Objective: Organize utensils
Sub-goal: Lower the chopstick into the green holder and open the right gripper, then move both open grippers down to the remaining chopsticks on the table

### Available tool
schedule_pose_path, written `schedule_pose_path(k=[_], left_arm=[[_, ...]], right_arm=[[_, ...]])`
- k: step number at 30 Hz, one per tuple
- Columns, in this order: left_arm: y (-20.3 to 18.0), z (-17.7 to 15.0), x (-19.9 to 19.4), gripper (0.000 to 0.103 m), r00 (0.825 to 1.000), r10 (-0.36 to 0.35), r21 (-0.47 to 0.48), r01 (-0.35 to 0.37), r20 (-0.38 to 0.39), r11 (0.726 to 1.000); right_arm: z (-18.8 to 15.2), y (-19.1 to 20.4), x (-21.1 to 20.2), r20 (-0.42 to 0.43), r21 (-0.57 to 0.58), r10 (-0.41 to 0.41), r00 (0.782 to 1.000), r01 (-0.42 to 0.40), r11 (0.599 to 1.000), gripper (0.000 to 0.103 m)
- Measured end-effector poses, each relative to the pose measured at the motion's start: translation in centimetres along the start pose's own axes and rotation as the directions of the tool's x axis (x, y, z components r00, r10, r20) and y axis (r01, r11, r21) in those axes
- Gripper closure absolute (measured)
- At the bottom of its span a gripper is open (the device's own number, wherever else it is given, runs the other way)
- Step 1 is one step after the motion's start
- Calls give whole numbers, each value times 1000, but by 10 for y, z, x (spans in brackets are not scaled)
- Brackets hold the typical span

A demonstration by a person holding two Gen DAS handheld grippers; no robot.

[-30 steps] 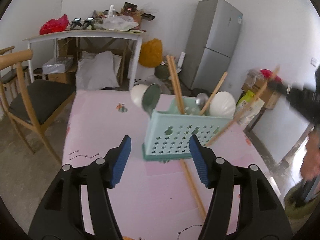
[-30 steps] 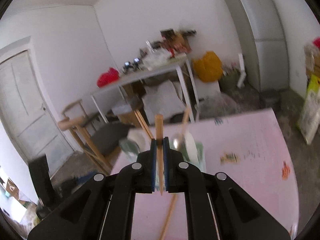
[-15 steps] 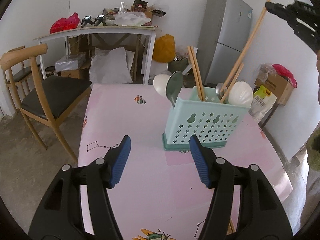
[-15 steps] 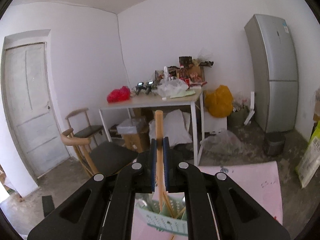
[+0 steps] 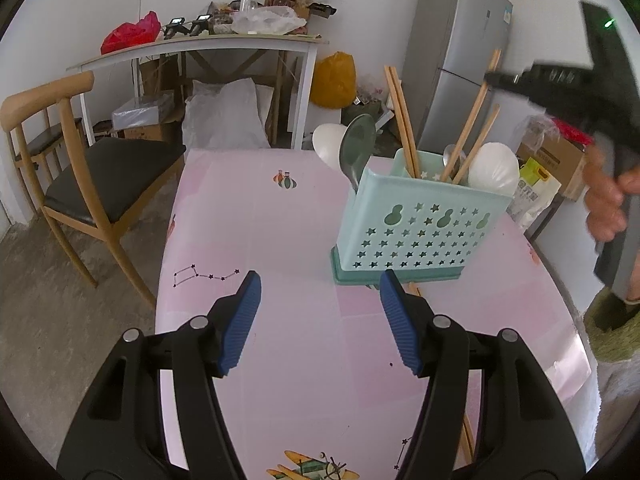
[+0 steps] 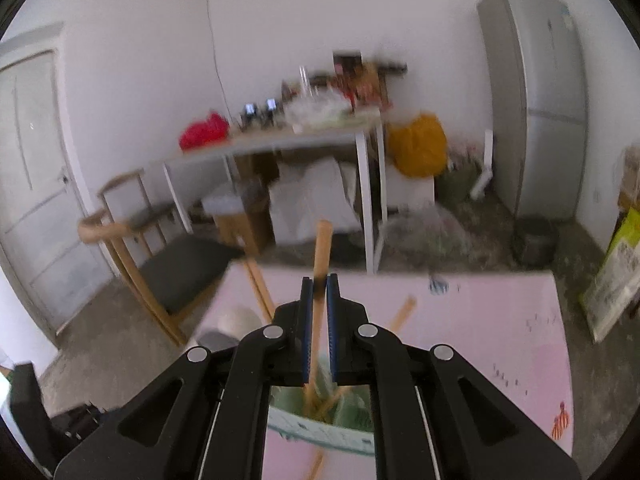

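Right wrist view: right gripper [image 6: 317, 292], jaws clenched on chopstick [image 6: 321, 254], tip inside caddy [image 5: 420, 216], frame centre.
Left gripper [image 5: 320, 320]: jaws released.
Left: one chopstick [image 5: 464, 436] on desk [image 5: 248, 208].

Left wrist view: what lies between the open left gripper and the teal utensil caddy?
Only bare pink tablecloth separates the left gripper from the teal utensil caddy.

Perforated plastic caddy [image 5: 416, 224]; wooden chopsticks [image 5: 400, 112]; glossy tablecloth [image 5: 256, 232].

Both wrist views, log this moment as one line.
right gripper: shut on chopstick, lower end in caddy | left gripper: open, idle | second chopstick: on table
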State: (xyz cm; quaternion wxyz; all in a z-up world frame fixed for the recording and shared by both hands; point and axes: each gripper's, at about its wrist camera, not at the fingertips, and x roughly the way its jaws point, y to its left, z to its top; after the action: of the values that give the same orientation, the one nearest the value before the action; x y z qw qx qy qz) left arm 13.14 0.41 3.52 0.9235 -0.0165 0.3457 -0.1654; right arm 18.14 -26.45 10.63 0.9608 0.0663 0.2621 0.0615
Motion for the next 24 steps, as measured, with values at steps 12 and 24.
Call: schedule_pose_path(k=[12,24], left_arm=[[-7,-3,11,44,999,-9,9,9,-35,1000],[-9,-12,28,38,993,40,58,-33,-115,998]], right_arm=[[4,-21,-27,60,8,-101,993,101,995,66],[-39,-25,-85,70,68,0,998,-4,998,64]])
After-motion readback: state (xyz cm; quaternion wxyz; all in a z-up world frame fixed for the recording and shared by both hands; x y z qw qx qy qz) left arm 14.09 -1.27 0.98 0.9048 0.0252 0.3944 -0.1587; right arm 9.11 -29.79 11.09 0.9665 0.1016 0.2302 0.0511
